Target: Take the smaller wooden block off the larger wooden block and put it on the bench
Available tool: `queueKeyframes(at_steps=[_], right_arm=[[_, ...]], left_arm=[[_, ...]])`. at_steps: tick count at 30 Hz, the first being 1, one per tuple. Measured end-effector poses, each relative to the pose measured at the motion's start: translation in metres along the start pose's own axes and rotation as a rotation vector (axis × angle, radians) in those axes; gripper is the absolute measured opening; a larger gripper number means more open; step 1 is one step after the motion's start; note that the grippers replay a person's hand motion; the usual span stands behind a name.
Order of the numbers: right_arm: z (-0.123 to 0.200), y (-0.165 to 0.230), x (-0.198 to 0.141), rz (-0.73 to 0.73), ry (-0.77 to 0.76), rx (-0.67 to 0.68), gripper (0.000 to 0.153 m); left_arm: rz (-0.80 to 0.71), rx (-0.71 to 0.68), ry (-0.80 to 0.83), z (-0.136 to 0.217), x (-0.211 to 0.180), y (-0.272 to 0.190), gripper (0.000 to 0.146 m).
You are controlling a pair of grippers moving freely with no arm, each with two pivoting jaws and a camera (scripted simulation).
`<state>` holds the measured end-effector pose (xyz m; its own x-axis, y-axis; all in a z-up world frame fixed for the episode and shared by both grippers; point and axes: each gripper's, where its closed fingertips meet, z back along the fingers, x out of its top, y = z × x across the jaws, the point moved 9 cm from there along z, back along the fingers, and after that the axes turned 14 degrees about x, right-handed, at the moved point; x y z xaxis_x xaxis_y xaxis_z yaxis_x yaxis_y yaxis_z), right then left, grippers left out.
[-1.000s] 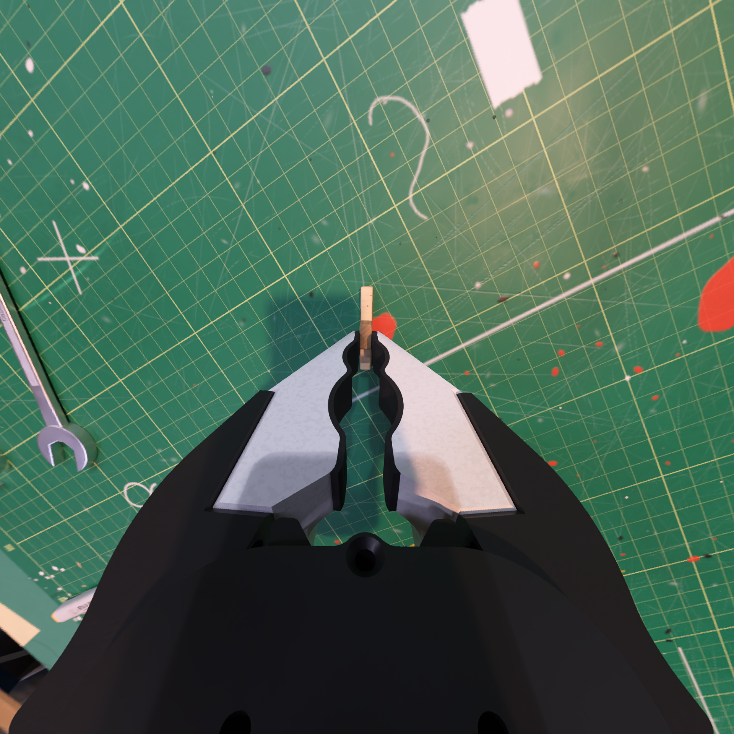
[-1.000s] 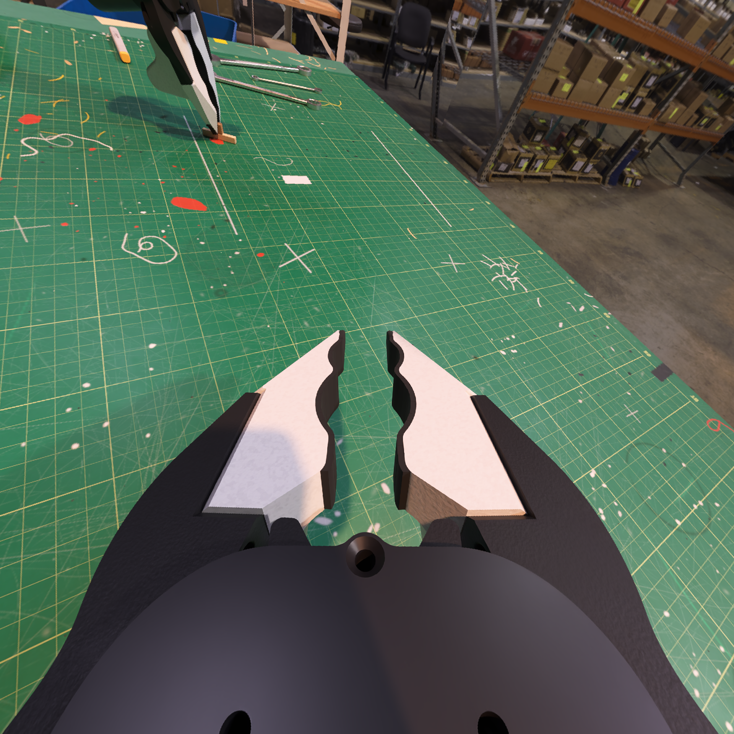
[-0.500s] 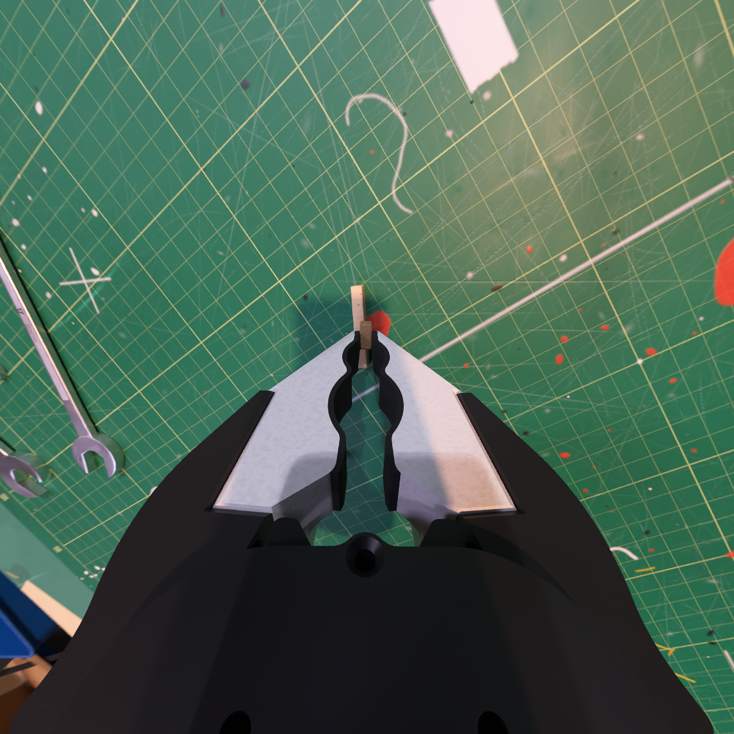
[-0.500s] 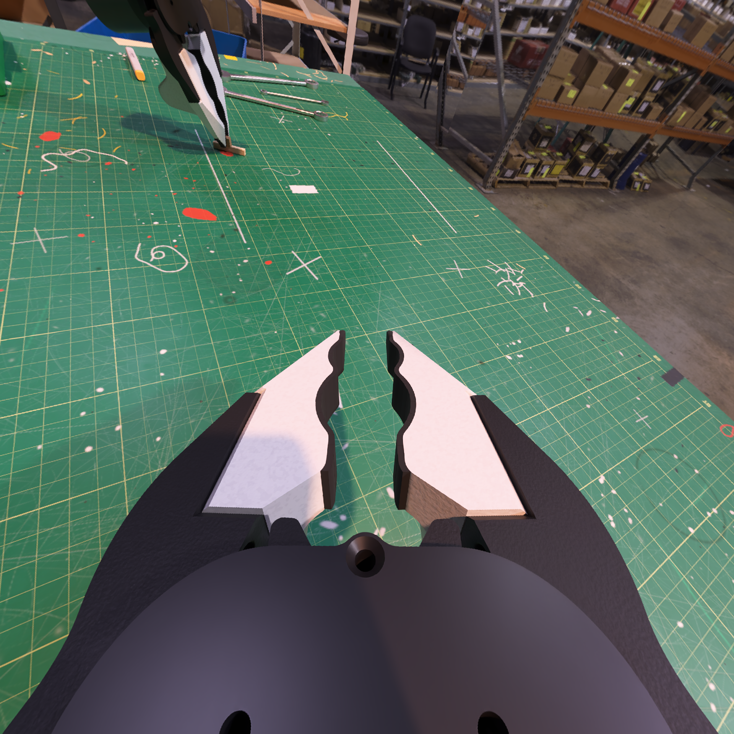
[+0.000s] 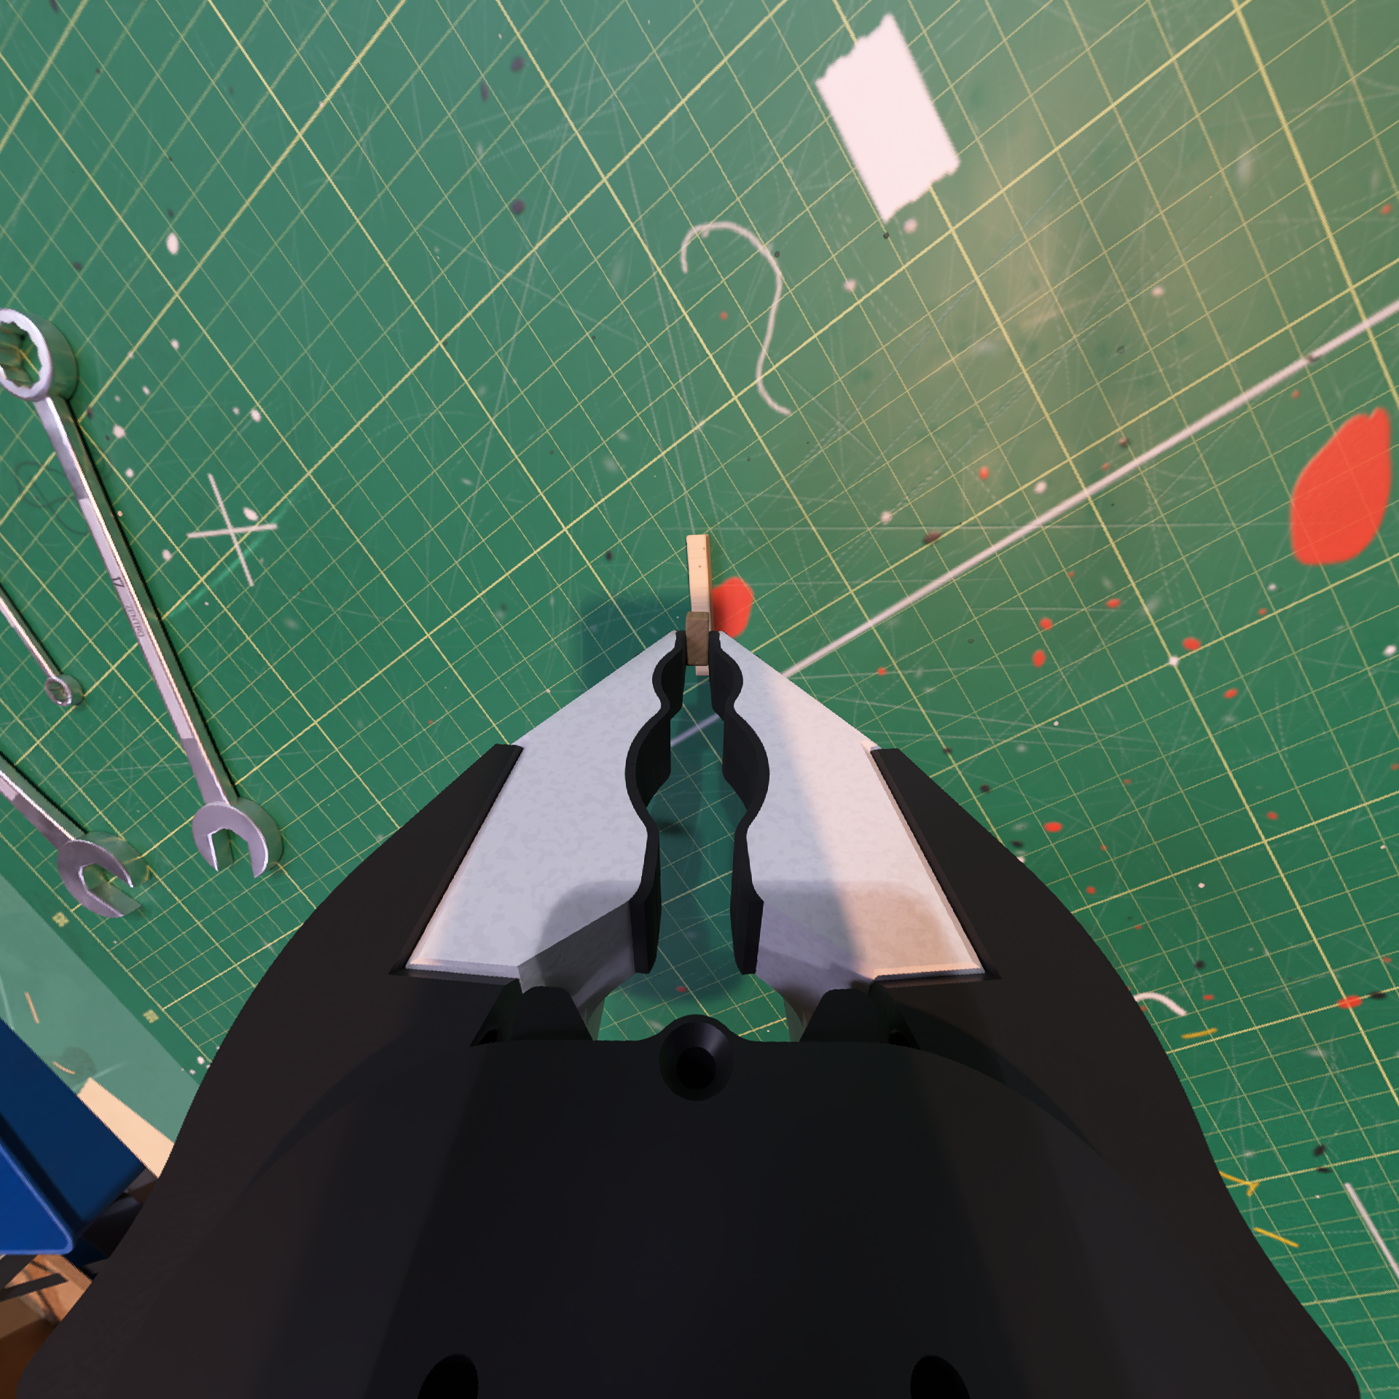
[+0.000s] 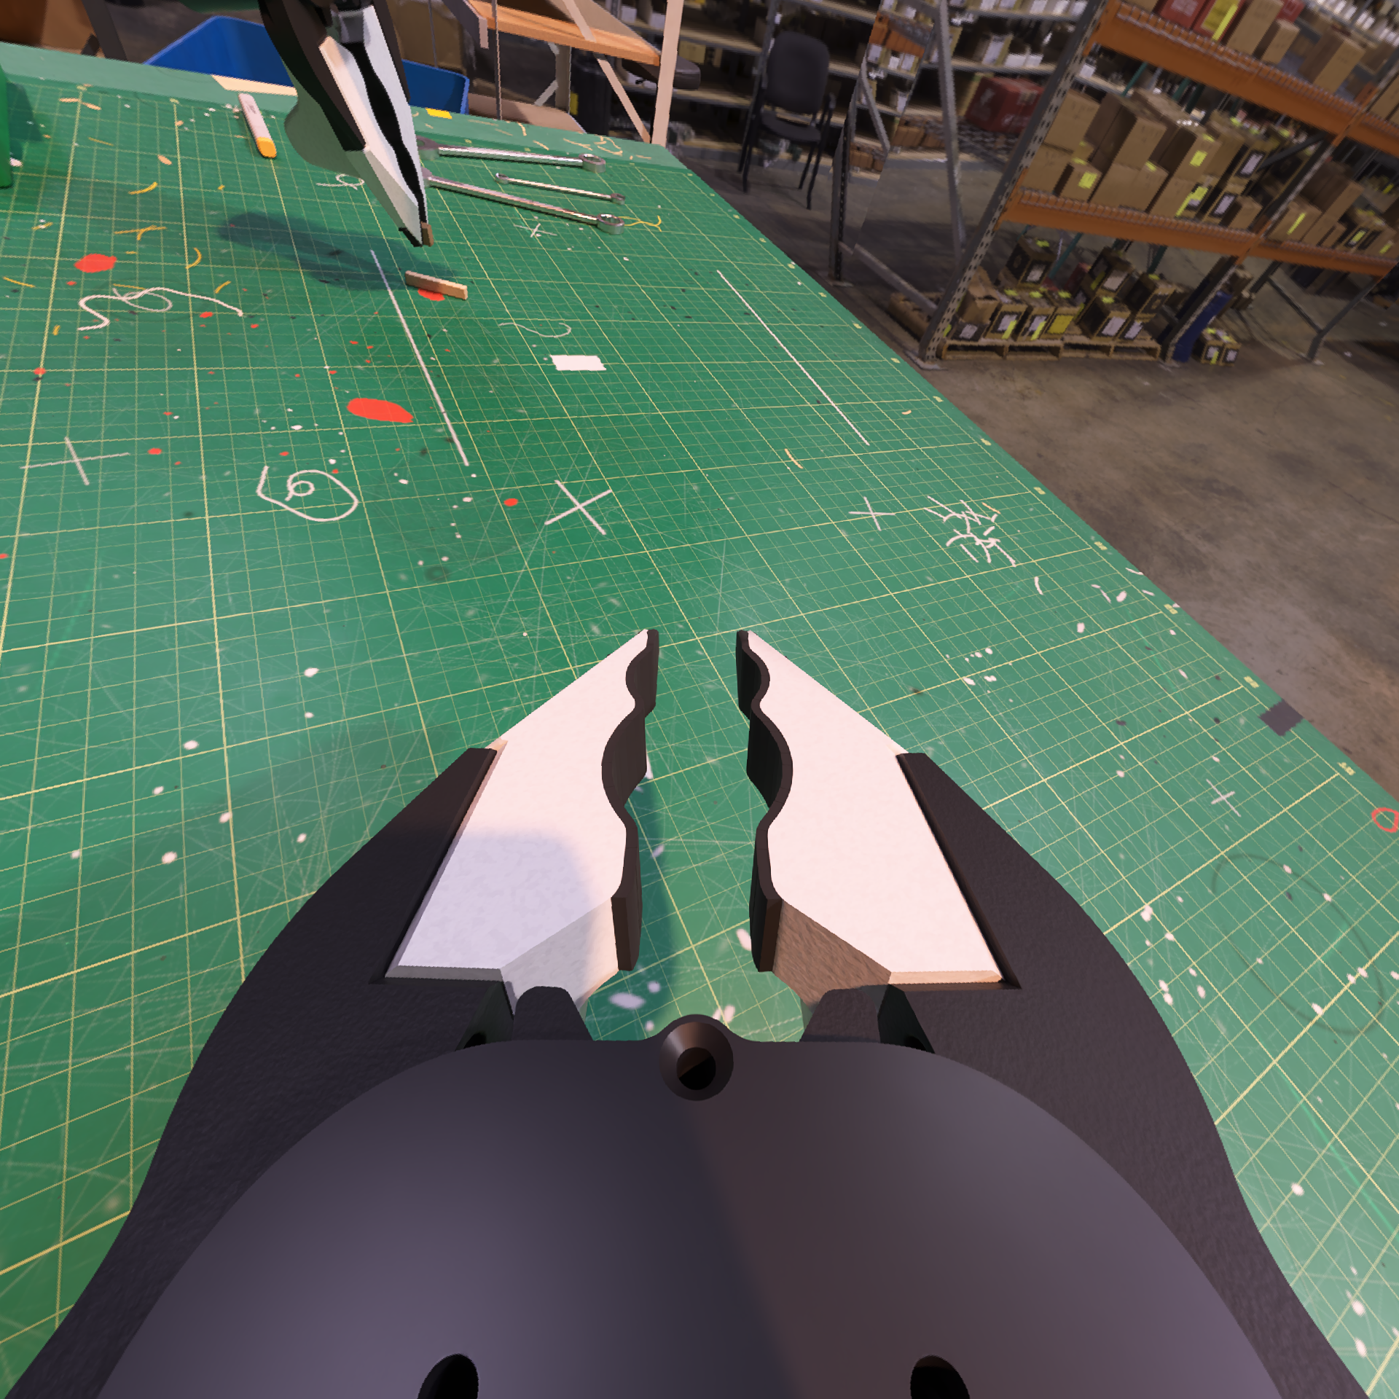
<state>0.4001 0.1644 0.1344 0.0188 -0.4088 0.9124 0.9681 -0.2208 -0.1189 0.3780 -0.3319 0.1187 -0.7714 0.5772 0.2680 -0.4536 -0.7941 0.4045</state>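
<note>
My left gripper [image 5: 697,649] points down at the green bench mat and is shut on the smaller wooden block [image 5: 696,630], a small brown piece held between its tips. The larger wooden block [image 5: 698,573], a pale flat strip, lies on the mat below, beside a red paint spot. In the right wrist view the left gripper [image 6: 419,232] holds the small block [image 6: 426,234] clear above the larger block [image 6: 437,285]. My right gripper [image 6: 696,643] is open and empty, low over the near part of the mat, far from both blocks.
Several wrenches [image 5: 129,598] lie left of the blocks and show at the far end in the right wrist view [image 6: 530,203]. A blue bin [image 6: 227,47] stands beyond the bench's far end. The bench's right edge [image 6: 1060,515] drops to the warehouse floor. A marker [image 6: 257,135] lies far left.
My left gripper has risen with the smaller block, which now hangs clear above the larger block. The larger block stays on the mat. My right gripper has hardly moved.
</note>
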Motion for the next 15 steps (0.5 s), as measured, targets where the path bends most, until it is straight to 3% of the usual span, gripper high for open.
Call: queueKeyframes(at_steps=[15], right_arm=[[-0.001,0.001,0.0,0.0,0.003,0.001,0.02]], left_arm=[[0.005,0.04,-0.066,0.031,0.004,0.007,0.005]])
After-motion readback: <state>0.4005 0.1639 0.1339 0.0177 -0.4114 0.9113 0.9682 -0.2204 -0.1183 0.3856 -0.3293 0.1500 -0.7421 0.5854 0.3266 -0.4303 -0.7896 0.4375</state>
